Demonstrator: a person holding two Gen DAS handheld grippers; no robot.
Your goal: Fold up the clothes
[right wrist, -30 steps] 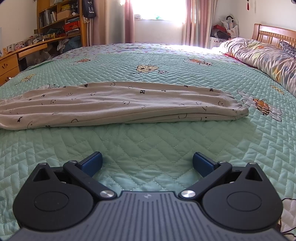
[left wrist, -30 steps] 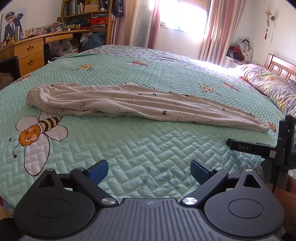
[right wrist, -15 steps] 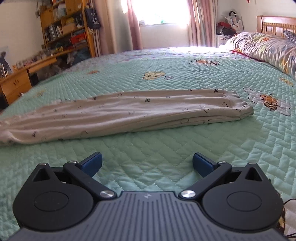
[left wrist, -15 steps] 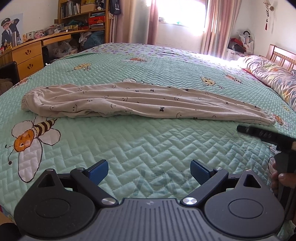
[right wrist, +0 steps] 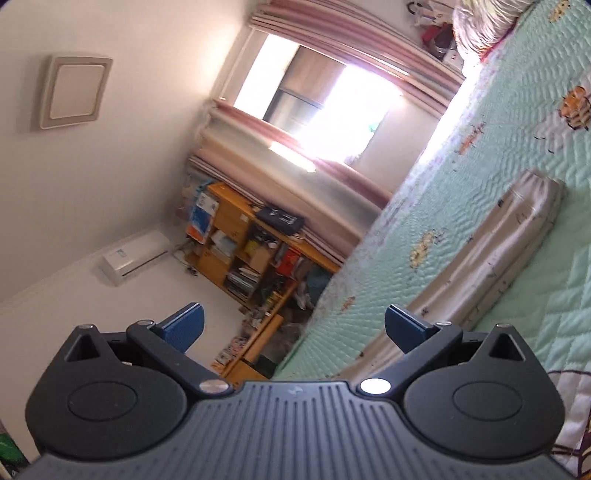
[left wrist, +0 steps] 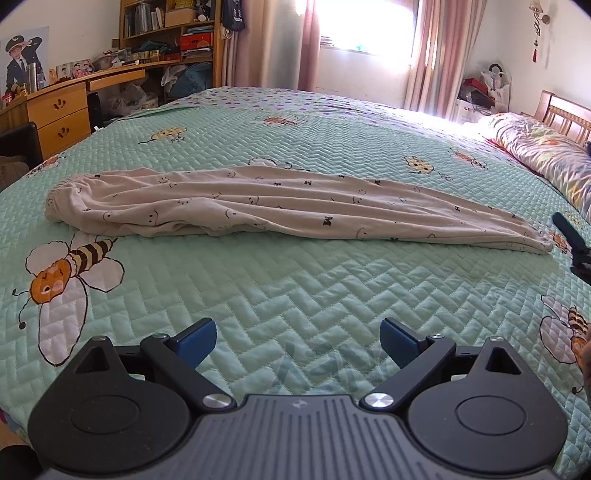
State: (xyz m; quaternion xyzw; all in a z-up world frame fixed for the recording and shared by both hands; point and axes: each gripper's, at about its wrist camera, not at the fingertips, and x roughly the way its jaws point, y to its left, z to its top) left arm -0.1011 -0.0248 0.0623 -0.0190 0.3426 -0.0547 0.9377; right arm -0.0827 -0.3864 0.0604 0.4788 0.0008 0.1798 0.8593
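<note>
Beige cotton printed with small black smiley faces and letters makes up the garment (left wrist: 280,205), which lies as one long narrow strip across the middle of the bed. Its gathered, wider end sits toward the desk side, and it tapers to a thin end toward the pillow side. Soft lengthwise wrinkles run along it, and the cloth appears doubled over itself. In the right wrist view the same garment (right wrist: 491,258) shows as a blurred pale band slanting across the quilt.

Under it spreads a mint-green quilted bedspread (left wrist: 295,295) stitched in a herringbone pattern and dotted with cartoon bees; one large bee (left wrist: 66,266) lies just beside the garment's wide end.

The left gripper (left wrist: 298,341) hovers low over the bedspread on the near side of the garment, well apart from it, its blue-padded jaws spread wide and holding nothing. A dark part of the other tool (left wrist: 570,236) pokes in at the right edge of this view, near the garment's thin end.

The right gripper (right wrist: 293,326) is tilted steeply, so its camera takes in wall, ceiling and curtained window (right wrist: 332,118); its jaws are likewise spread wide with nothing between them.

Beyond the bed stand a wooden desk (left wrist: 62,110), a cluttered bookshelf (left wrist: 173,33) and a floral pillow (left wrist: 543,151) by the headboard.
</note>
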